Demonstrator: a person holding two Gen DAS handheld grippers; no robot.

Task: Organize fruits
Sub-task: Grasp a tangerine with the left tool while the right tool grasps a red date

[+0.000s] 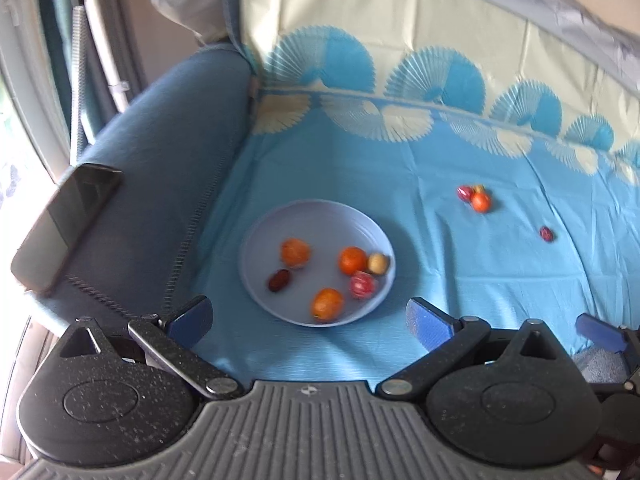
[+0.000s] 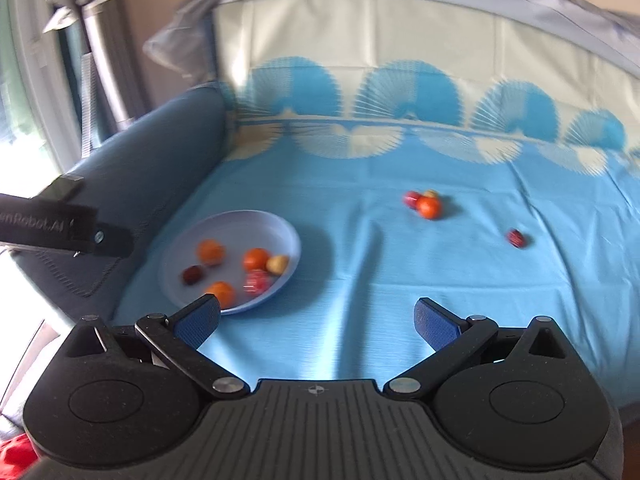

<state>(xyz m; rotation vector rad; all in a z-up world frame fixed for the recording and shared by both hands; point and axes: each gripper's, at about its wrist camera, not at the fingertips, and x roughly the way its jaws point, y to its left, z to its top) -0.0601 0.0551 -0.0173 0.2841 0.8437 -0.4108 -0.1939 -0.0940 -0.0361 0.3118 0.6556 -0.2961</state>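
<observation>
1. We are holding the left gripper (image 1: 308, 320) above the near edge of the cloth (image 1: 460, 280), fingers spread wide and gripping nothing.
2. We are holding the right gripper (image 2: 318, 320) the same way, released and empty, over bare cloth just right of the plate (image 2: 200, 224).
3. The plate (image 1: 280, 216) is sitting on the cloth close to the sofa arm (image 1: 160, 152), and six fruits are lying in it.
4. Three oranges (image 1: 295, 253) are resting in the plate: one toward the back left, one at centre right, one at the near rim.
5. A dark date (image 1: 279, 280) is lying left of centre, and a red apple (image 1: 363, 285) is sitting beside a pale fruit (image 1: 378, 263) at the right rim.
6. A cluster (image 1: 475, 198) of three small fruits, touching one another, is waiting on the cloth well apart from the plate; in the right view it is showing as a cluster (image 2: 424, 202) straight ahead.
7. A lone red fruit (image 1: 547, 234) is lying farther right, apart from the cluster, also seen in the right view (image 2: 516, 237).
8. A phone (image 1: 66, 228) is leaning on the sofa arm.
</observation>
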